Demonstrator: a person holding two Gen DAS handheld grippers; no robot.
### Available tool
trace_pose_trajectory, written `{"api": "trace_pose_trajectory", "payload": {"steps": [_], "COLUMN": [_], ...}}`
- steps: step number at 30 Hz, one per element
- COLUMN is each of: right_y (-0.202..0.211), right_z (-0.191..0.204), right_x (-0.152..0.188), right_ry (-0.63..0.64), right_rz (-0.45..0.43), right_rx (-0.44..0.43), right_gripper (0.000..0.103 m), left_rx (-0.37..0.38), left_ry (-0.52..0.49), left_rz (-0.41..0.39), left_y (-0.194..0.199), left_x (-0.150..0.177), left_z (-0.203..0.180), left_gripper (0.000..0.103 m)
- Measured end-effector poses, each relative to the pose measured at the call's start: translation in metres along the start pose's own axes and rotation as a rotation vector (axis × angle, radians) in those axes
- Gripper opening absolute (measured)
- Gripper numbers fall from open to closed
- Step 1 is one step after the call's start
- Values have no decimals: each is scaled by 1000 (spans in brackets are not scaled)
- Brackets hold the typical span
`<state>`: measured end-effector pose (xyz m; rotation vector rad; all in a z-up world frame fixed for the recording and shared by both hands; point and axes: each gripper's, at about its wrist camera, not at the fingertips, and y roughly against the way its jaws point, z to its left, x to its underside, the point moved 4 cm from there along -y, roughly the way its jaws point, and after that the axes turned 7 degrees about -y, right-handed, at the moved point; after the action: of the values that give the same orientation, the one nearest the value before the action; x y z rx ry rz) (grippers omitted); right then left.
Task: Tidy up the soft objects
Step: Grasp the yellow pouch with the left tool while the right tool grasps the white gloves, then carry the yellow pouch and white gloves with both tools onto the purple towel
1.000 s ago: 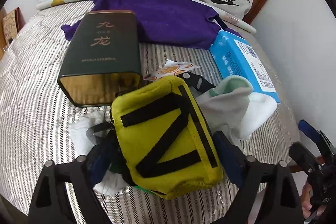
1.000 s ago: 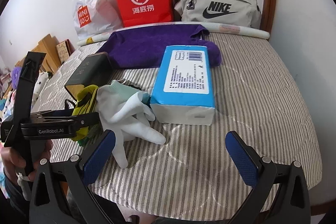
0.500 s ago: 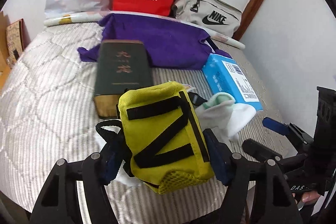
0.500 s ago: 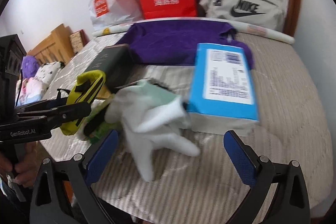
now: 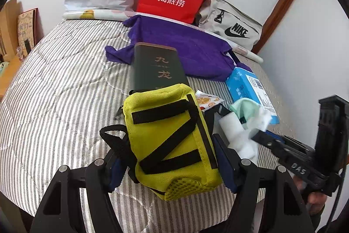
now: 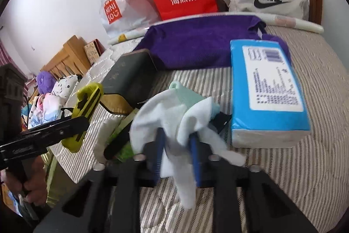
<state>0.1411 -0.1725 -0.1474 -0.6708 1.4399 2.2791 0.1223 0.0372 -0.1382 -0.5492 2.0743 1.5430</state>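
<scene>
Tongs in the right hand (image 6: 177,156) have just closed on the white sock (image 6: 174,119), which half a second ago lay loose between wide-open fingers; it now hangs bunched from them, lifted off the striped bed (image 6: 305,167). The left tongs (image 5: 170,158) remain clamped on the yellow pouch (image 5: 172,141), held above the bed. Both soft items look ready to be carried off. Beyond lie the dark box (image 5: 157,67), blue box (image 6: 268,88) and purple cloth (image 5: 185,47).

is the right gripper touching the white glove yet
Touching. In the right wrist view the right gripper has its blue fingers closed on the white glove, whose fabric is bunched between them and hangs below.
</scene>
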Motion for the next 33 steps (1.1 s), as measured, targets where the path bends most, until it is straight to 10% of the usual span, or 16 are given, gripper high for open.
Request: {"api": "trace_pose_trajectory", "payload": {"steps": [14, 25, 33], "right_y": [74, 38, 21], "right_z": [-33, -84, -89], "right_x": [13, 47, 39], "right_ry": [64, 11, -4], "right_rz": [-75, 20, -29], "right_rx": [121, 209, 190], "right_gripper": [15, 17, 63], "left_rx": [-119, -183, -152], "left_ry": [1, 16, 35], "left_rz": [20, 112, 113], "left_y": [11, -24, -32], "left_x": [11, 38, 36], "left_z": [21, 35, 40], "left_gripper": [69, 69, 70]}}
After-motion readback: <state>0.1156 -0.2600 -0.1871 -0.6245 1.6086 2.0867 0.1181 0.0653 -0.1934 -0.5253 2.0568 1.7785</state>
